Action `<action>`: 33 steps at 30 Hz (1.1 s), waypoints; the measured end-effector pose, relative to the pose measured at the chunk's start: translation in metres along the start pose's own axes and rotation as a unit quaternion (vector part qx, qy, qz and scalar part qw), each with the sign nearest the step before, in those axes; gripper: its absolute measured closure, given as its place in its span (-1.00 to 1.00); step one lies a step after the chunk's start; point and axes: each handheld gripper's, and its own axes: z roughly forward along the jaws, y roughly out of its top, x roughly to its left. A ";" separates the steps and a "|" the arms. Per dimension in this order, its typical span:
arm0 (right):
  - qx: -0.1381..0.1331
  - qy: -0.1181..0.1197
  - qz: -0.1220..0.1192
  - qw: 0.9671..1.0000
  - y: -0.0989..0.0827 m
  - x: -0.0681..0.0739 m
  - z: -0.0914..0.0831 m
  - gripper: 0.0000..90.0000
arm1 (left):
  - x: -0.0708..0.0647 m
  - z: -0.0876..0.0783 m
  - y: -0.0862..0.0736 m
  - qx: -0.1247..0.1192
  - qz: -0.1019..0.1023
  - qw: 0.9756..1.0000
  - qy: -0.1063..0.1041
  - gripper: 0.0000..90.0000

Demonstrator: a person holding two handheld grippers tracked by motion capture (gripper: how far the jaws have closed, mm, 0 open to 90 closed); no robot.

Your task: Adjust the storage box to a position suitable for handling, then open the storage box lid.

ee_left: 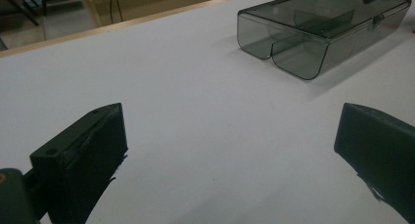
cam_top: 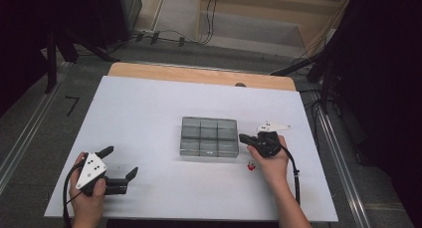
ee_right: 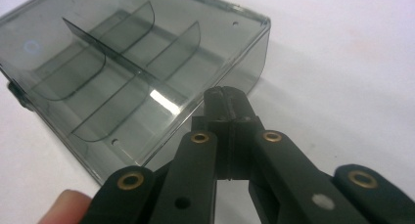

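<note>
Clear box (cam_top: 208, 137) sits on the white table (cam_top: 149, 118). Right gripper (cam_top: 244, 138), jaws together, touches its edge. Left gripper (cam_top: 119, 163) rests wide apart. Grey floor (cam_top: 30, 133) lies around.

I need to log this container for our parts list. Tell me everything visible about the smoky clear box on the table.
The box is a flat rectangular organiser of smoky grey see-through plastic with rounded corners. Inner dividers split it into six compartments, which look empty. Its lid appears shut, with a small latch on one side. It lies flat on the white table, slightly right of centre. The right tool, jaws shut, sits at the box's edge; actual contact cannot be confirmed.
</note>
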 end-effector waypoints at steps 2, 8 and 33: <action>-0.003 -0.002 0.001 1.000 -0.001 0.000 -0.005 0.96 | 0.000 0.000 0.000 -0.001 -0.001 1.000 -0.001 -1.00; -0.018 0.004 -0.001 1.000 -0.005 0.005 -0.017 0.87 | 0.001 0.000 0.000 0.001 -0.001 1.000 -0.004 -1.00; -0.048 0.053 -0.039 0.997 -0.003 0.042 -0.047 0.80 | 0.002 -0.001 0.000 -0.001 -0.003 1.000 -0.014 -1.00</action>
